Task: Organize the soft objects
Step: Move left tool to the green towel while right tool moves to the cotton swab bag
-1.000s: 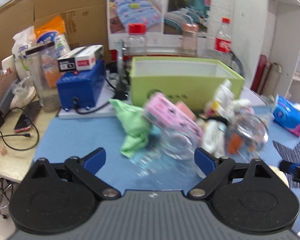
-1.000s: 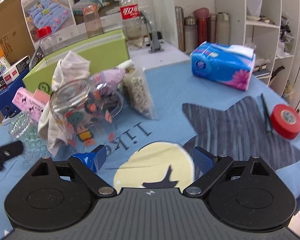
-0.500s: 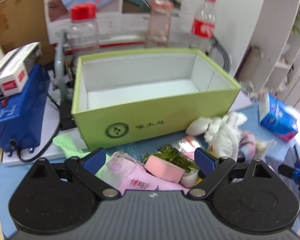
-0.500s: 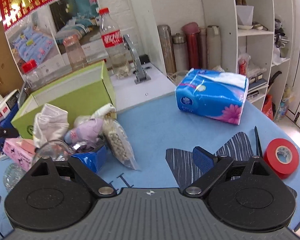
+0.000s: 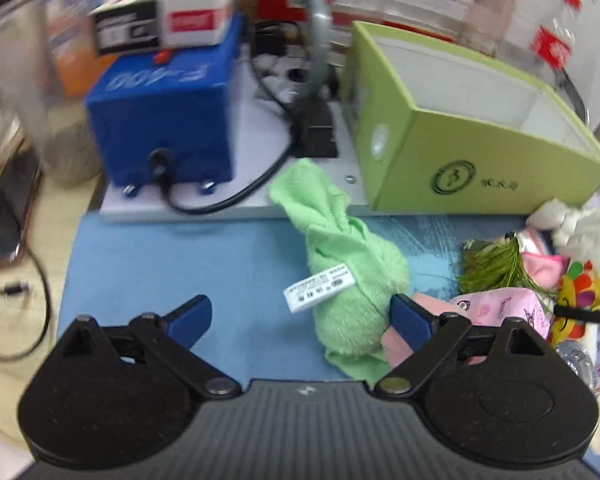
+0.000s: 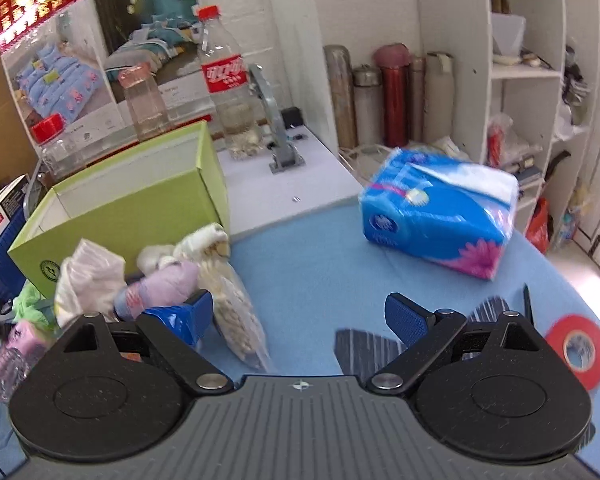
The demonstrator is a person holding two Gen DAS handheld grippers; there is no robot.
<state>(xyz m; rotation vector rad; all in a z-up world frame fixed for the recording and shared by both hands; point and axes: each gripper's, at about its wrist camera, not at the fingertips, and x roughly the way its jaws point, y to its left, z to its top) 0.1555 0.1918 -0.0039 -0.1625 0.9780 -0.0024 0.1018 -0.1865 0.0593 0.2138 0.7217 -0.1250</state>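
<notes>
A crumpled green towel [image 5: 348, 276] with a white tag lies on the blue tablecloth in front of the green box [image 5: 488, 160]. My left gripper [image 5: 300, 316] is open and hangs just above the towel's near end, which lies by its right finger [image 5: 410, 316]. A pink packet [image 5: 500, 308], green sprigs and a white plush [image 5: 580, 228] are piled to the right. In the right wrist view my right gripper [image 6: 300, 314] is open over bare cloth, between a bag of beans [image 6: 236, 316] and a blue tissue pack [image 6: 440, 216]. The green box [image 6: 120, 208] stands at the left there.
A blue machine [image 5: 164, 120] with a black cable and a small carton on top stands left of the box. A phone [image 5: 8, 216] lies at the far left. Red tape [image 6: 580, 350] sits at the right. Bottles [image 6: 228, 92] and flasks stand behind; white shelves stand at the right.
My left gripper swung left and tilted down, from facing the open green box to hanging over the green towel. My right gripper drew back and up; the tissue pack looks nearer the centre.
</notes>
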